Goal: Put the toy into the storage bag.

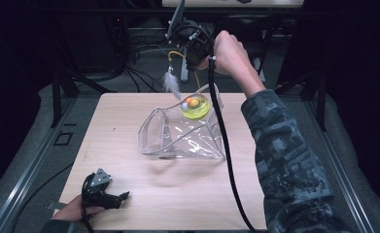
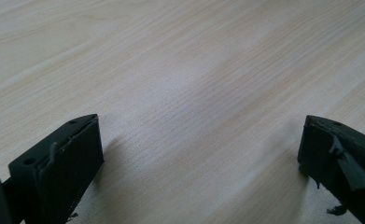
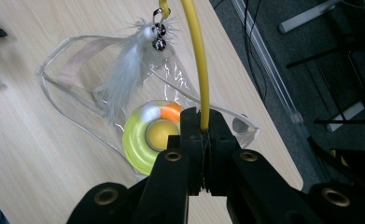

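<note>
The right gripper (image 3: 202,133) has its two black jaws pressed together on a thin yellow wand (image 3: 196,56), which runs up from between the pads and curves over at the top of the right gripper view. From the wand's far end hangs a white feather (image 3: 126,70) with small metal bells (image 3: 159,37) where it is tied on. In the high view this gripper (image 1: 193,57) is held up above the far edge of the table, the hand (image 1: 231,51) wrapped round it, a camouflage-patterned sleeve (image 1: 280,145) coming in from the lower right and a black cable (image 1: 226,155) trailing down across the tabletop. The feather (image 1: 170,82) dangles just over the far rim of a clear plastic pouch (image 1: 178,138).

The pouch lies on its side near the middle of the table, mouth turned towards the far edge. At its mouth is a translucent yellow ring toy (image 1: 195,108) with an orange and a white ball (image 3: 164,113) in its track and a yellow centre.

The left gripper (image 1: 111,198) rests on the near left corner of the table, well apart from the pouch, with the left hand (image 1: 73,209) on it. Its jaws stand wide apart over bare wood in the left gripper view, nothing between them.

The table (image 1: 129,189) is pale, light-grained wood, lit brightly against a dark room. Grey flooring surrounds it, metal rails (image 1: 27,170) run along both sides, and black stands and loose cables (image 1: 129,73) crowd the floor beyond the far edge.
</note>
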{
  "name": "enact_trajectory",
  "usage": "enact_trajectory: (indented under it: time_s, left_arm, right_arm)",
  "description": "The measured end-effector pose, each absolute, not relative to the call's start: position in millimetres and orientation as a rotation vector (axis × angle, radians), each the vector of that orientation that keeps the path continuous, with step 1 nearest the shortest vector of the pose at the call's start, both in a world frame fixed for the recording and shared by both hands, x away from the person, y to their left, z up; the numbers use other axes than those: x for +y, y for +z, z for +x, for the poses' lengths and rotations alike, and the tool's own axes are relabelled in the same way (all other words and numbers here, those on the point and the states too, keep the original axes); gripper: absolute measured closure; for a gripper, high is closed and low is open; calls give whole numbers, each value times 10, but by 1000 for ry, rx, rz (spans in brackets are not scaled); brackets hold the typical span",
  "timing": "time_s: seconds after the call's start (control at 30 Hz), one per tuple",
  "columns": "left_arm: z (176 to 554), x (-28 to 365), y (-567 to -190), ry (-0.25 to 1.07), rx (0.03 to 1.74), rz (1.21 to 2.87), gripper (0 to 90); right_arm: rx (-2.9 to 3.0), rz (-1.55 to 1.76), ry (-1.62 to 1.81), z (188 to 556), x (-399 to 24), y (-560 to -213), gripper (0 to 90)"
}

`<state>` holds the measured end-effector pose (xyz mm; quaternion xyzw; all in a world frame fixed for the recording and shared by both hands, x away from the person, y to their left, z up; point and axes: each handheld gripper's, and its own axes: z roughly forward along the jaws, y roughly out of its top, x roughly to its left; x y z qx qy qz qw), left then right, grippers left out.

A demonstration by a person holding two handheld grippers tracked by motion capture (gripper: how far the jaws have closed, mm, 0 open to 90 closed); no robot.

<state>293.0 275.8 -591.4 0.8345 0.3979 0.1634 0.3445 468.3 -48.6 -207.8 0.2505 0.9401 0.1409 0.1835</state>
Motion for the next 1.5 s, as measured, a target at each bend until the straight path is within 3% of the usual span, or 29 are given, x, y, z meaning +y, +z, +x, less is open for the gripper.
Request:
enact_trajectory:
  time_s: [1.5]
  left_arm:
    - [2929,2757,-5915,424,1035,2166,0]
  right_arm:
    - [2790,807,308,4684,-798,-3454,881]
